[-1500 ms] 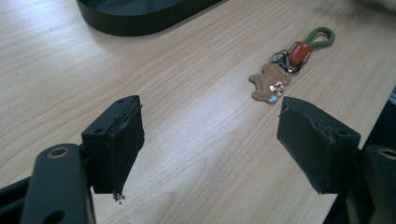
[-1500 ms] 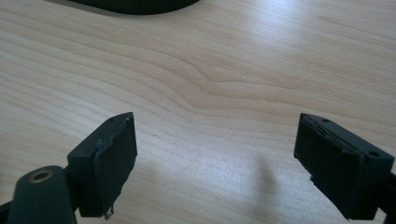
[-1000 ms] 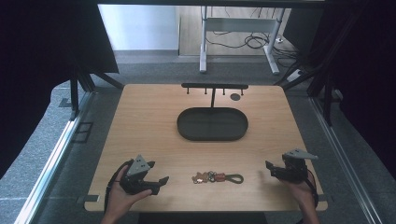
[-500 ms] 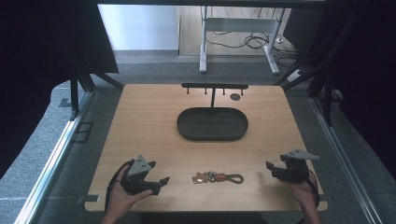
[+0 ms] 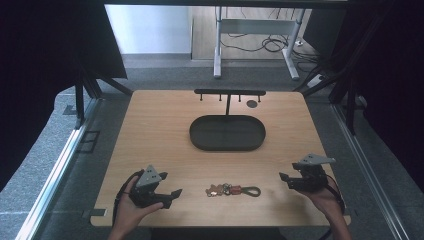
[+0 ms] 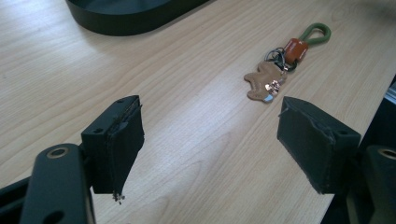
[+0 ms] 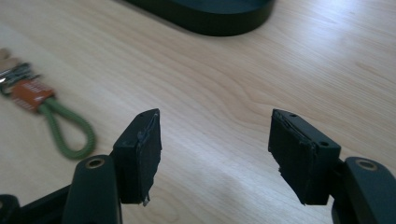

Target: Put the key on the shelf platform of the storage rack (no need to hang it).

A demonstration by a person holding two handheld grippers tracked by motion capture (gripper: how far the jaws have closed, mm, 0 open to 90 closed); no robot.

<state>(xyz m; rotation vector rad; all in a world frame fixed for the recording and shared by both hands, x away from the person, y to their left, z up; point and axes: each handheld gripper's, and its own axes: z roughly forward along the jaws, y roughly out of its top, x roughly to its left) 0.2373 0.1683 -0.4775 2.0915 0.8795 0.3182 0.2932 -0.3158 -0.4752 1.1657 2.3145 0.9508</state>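
A keychain (image 5: 233,190) lies flat on the wooden table (image 5: 160,130) near its front edge: a tan leather tag, metal rings, an orange piece and a green cord loop. The left gripper view has this keychain (image 6: 279,63) ahead and to the right; the right gripper view has its green loop (image 7: 65,128) at the left. My left gripper (image 5: 176,192) rests low at the front left, open and holding nothing, a short way left of the keychain. My right gripper (image 5: 283,178) stands open at the front right, also holding nothing.
A black oval tray (image 5: 227,133) sits in the middle of the table. Behind it stands a low black rack with hooks (image 5: 229,93), and a small dark disc (image 5: 252,104) lies beside it. Floor, table legs and cables lie beyond the far edge.
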